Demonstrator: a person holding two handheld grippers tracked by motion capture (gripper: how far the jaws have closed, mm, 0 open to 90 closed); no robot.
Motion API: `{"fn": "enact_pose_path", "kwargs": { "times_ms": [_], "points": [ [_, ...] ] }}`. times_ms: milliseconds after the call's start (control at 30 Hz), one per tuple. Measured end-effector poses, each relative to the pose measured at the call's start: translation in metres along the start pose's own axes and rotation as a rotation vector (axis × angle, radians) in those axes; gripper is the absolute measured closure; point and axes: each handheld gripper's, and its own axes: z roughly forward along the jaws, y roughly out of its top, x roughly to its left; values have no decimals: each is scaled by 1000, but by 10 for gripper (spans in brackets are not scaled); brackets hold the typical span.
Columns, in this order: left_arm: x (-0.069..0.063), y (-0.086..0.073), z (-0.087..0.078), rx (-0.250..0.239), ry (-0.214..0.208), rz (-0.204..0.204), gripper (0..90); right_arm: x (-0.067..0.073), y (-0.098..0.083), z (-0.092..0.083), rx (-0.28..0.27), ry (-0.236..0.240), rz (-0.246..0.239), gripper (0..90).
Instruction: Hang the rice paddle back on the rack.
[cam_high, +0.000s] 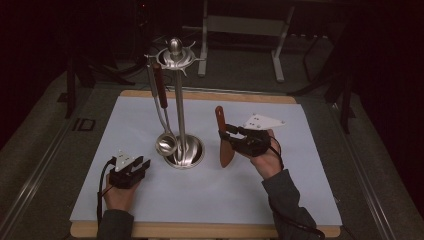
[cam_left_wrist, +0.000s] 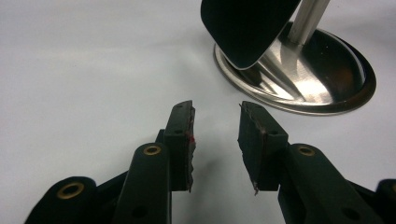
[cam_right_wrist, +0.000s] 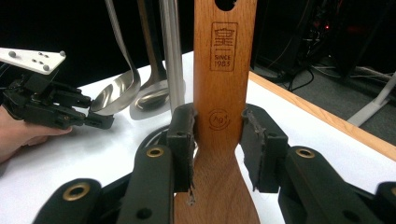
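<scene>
Nearest the lens, at the near edge of the pale blue rectangular mat (cam_high: 150, 200): left gripper (cam_high: 141, 164), resting low in the person's left hand (cam_high: 119, 196), jaws standing apart with nothing between them. Bare mat showing in the gap from the left gripper view (cam_left_wrist: 215, 140), pads (cam_left_wrist: 183, 135) clear of everything. Just ahead and to its right, round mirror-bright base of the steel utensil stand (cam_left_wrist: 317, 74), near but not touching. Plenty of open mat to the left and toward the near wooden table edge (cam_high: 200, 231).

Over on the other side, right gripper (cam_high: 223, 135) lifted above the mat, clamped on the reddish-brown wooden spatula (cam_high: 223, 137). Both pads pressing the narrow neck of the handle (cam_right_wrist: 219, 116), stamped logo above the grip, hanging hole at the very top. Blade pointing down toward the mat, handle tip up and tilted slightly left; whether the blade touches the mat, cannot tell. Spatula just right of the stand's base, apart from it, with open room to the right edge.

Shiny steel ladle with dark handle (cam_high: 165, 142) hanging from the stand's crown, bowl down by the base.
</scene>
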Motion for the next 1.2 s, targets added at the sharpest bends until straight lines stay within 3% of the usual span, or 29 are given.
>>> {"fn": "enact_pose_path", "kwargs": {
  "times_ms": [1200],
  "points": [
    [0,0,0,1,0,0,656,5,18,-3,-38,15,-21,663]
  ]
}}
